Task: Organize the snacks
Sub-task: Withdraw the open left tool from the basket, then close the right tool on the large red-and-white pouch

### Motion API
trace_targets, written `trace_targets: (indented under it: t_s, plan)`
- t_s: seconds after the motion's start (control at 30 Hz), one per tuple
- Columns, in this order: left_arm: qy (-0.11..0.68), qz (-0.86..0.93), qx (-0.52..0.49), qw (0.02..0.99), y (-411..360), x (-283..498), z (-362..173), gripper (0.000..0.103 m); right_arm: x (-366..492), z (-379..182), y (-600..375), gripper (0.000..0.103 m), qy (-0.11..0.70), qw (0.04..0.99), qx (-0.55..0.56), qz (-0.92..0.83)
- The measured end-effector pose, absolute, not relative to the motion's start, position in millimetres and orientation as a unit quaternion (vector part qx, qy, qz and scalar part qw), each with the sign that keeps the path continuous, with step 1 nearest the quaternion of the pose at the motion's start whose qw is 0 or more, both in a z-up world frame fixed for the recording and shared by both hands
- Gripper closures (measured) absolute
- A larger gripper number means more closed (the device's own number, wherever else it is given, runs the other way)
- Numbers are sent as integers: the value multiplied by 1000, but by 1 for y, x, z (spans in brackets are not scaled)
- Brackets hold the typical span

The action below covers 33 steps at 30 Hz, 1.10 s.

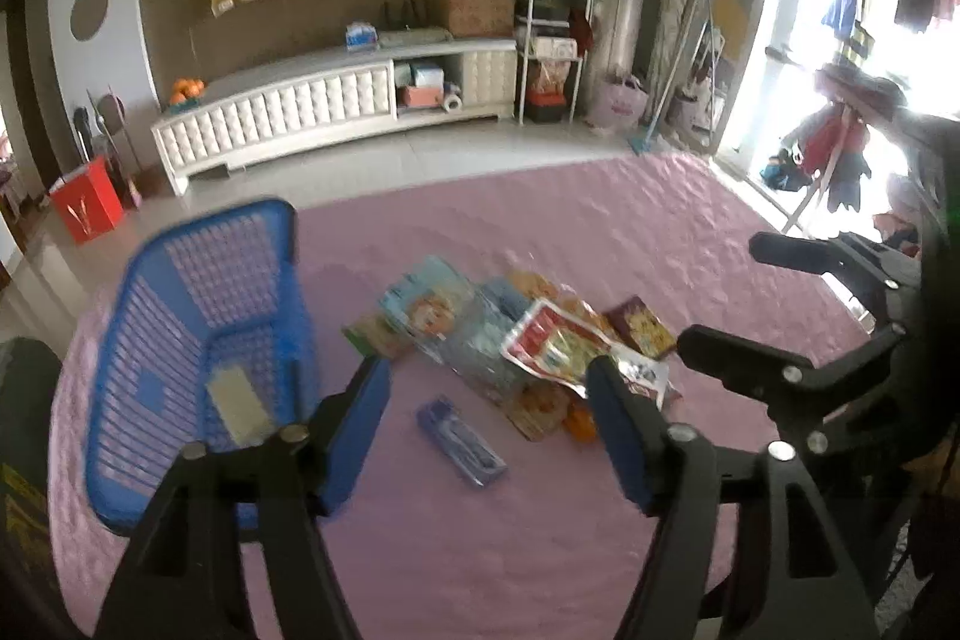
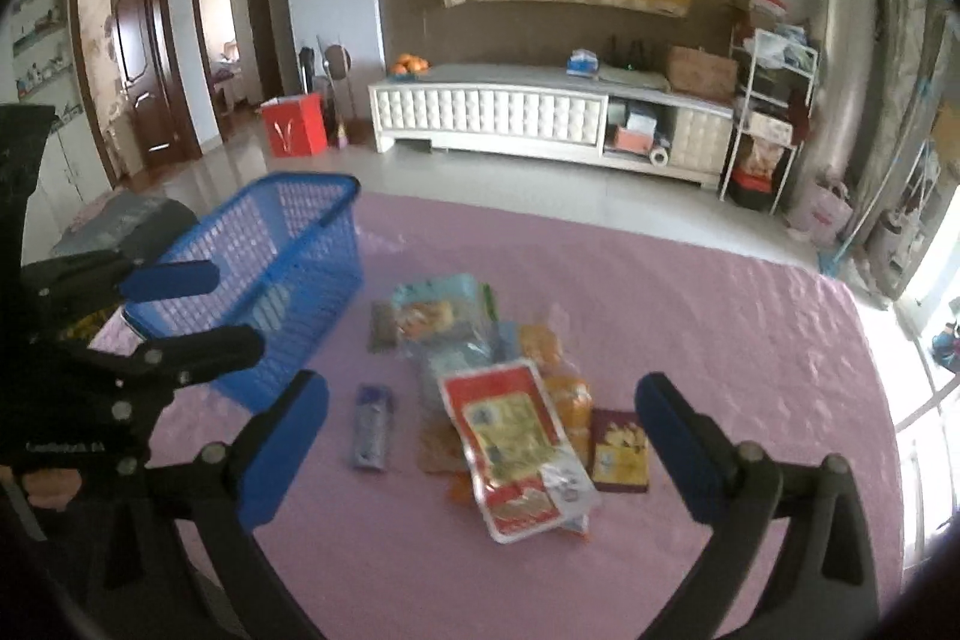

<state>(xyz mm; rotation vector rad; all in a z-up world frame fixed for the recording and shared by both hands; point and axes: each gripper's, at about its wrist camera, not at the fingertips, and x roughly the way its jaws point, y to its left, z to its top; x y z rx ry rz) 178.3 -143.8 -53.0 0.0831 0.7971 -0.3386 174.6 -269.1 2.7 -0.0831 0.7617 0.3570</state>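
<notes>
The snacks sit in a loose heap near the middle of the bench (image 2: 690, 316), which is spread with a pink quilted cloth; on top lies a red and white packet (image 2: 510, 445) with a yellow panel, glossy and slightly crumpled; just beside it is a dark red flat box (image 2: 621, 451), and orange wrappers (image 2: 567, 400) peek from under the pile; a slim blue-purple bar (image 2: 372, 427) lies apart, towards the blue slatted basket (image 2: 288, 268) at the heap's left; printing on every wrapper is too blurred to read, and the lower packets are mostly covered; the left hand-held gripper (image 1: 489, 430) hovers above the bar with its blue-padded fingers spread wide, holding nothing; the right hand-held gripper (image 2: 480, 451) hangs over the heap, likewise parted and empty; only the left wrist view looks down into the basket, where a pale flat packet (image 1: 237, 403) rests on its floor; the right wrist view sees only the basket's outer wall.
</notes>
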Motion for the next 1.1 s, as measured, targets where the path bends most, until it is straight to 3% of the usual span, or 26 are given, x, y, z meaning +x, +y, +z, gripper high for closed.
trace_targets:
  t_s: [0.33,0.87,1.0,1.1]
  plan:
    - [456,-146,39,877,-171,198,-118,15,208,-69,-283,0,459,857,-57,228]
    - [508,-115,52,852,-170,235,-171,12,264,-133,-281,0,530,797,-49,286]
    - [515,-120,43,847,-166,238,-173,12,264,-135,-272,17,523,799,-71,288]
    - [519,-125,40,845,-165,237,-174,12,265,-136,-268,17,525,794,-79,295]
